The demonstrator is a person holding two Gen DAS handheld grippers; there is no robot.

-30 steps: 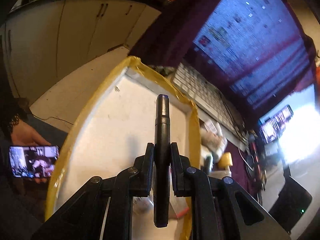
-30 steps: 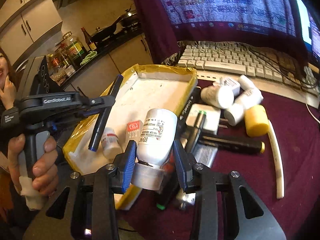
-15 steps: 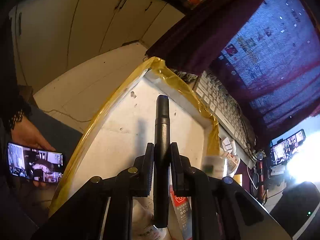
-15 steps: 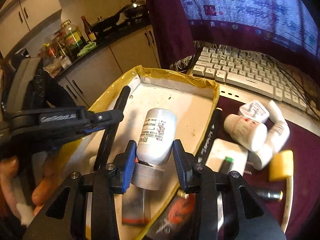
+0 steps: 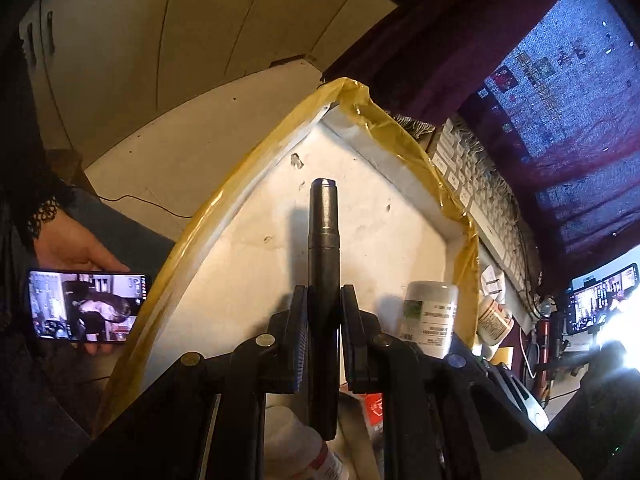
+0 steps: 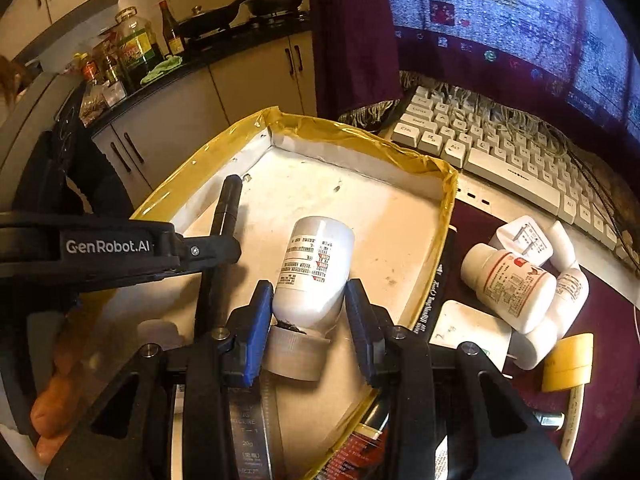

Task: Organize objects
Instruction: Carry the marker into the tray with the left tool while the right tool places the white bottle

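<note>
A white tray with a yellow taped rim (image 5: 372, 120) (image 6: 360, 136) sits at the table's edge. My left gripper (image 5: 324, 308) is shut on a black marker (image 5: 323, 240) that points into the tray; in the right wrist view the same gripper (image 6: 208, 256) and marker (image 6: 226, 204) hang over the tray's left side. My right gripper (image 6: 308, 308) is shut on a white labelled bottle (image 6: 316, 268), cap toward me, held above the tray floor. That bottle (image 5: 430, 312) also shows at the right in the left wrist view.
A small bottle (image 5: 296, 452) and a red-and-white packet (image 5: 372, 408) lie in the tray's near end. Right of the tray lie white bottles (image 6: 512, 284), a yellow cap (image 6: 568, 364) and a white keyboard (image 6: 500, 152). A hand holds a phone (image 5: 86, 306) at the left.
Both grippers have come in over the tray and sunk a little, each keeping its hold. The tray now fills more of both views, and the right gripper's bottle has entered the left wrist view.
</note>
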